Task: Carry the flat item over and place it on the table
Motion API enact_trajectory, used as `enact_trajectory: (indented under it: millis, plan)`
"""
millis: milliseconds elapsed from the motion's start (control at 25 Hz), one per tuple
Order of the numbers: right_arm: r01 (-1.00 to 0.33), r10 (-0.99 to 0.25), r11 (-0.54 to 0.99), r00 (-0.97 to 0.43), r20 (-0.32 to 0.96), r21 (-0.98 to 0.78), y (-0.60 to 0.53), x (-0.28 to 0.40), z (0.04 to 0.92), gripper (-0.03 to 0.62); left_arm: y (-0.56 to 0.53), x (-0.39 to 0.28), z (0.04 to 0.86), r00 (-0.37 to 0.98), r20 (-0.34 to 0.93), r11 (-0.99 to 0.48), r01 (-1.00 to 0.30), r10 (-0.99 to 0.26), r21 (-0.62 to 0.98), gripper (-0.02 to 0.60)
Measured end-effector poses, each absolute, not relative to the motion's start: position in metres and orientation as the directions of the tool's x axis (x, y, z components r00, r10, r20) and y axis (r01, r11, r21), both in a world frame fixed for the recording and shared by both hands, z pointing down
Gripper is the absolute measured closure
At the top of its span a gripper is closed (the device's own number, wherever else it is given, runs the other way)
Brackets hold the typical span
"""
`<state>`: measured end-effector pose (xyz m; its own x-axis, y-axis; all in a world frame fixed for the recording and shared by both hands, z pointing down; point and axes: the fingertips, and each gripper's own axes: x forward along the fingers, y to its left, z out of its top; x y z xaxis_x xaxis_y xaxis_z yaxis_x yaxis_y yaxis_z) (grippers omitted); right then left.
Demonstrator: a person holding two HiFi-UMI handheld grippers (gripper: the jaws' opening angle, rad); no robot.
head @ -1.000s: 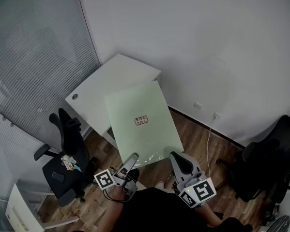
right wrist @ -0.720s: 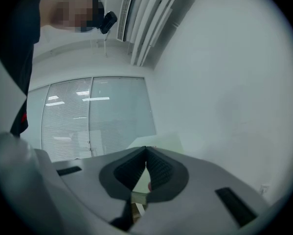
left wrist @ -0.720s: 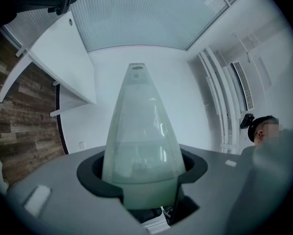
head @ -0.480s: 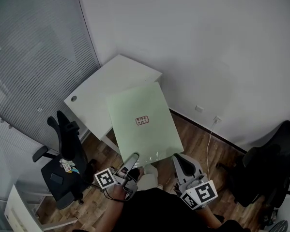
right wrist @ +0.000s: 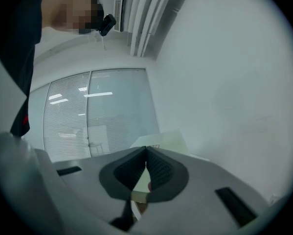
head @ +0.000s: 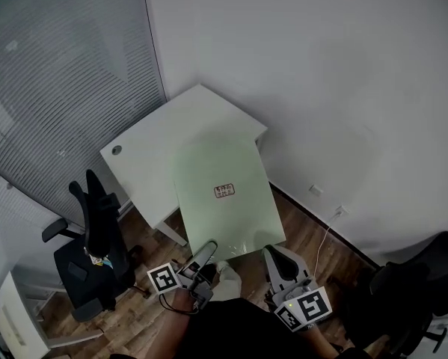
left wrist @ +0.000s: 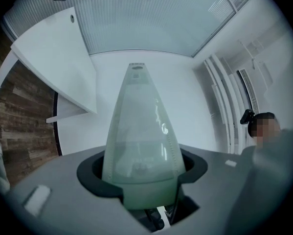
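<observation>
A black office chair (head: 96, 223) stands on the wood floor (head: 306, 238), small items (head: 96, 261), perhaps packets, on its seat.

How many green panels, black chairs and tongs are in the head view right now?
Green panel: 1
Black chairs: 2
Tongs: 2, the left tongs and the right tongs
Total: 5

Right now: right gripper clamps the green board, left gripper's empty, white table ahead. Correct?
No. The left gripper isn't empty: the left gripper view shows its jaws shut on the green board too. Right gripper clamps it, white table ahead.
</observation>
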<state>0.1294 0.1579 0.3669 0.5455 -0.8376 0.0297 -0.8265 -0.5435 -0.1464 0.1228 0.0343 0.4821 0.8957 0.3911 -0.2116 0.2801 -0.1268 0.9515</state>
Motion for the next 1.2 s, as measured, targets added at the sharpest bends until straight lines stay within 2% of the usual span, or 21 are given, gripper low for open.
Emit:
enact_trajectory:
  millis: [600,1200]
  plan:
    - [-0.902,-0.908,-0.42,0.417,0.048,-0.1,0.073,0.259,0.349,0.594,-0.035,0.24,0.48,0.943,-0.202,-0.143,0.246,0.265,0.959,0.295]
    - [-0.952,-0.958,-0.285,0.28,0.056,-0.114,-0.006,0.304,0.354,0.594,-0.095,0.271,0.49,0.973,-0.158,-0.17,0.186,0.168,0.968,0.295]
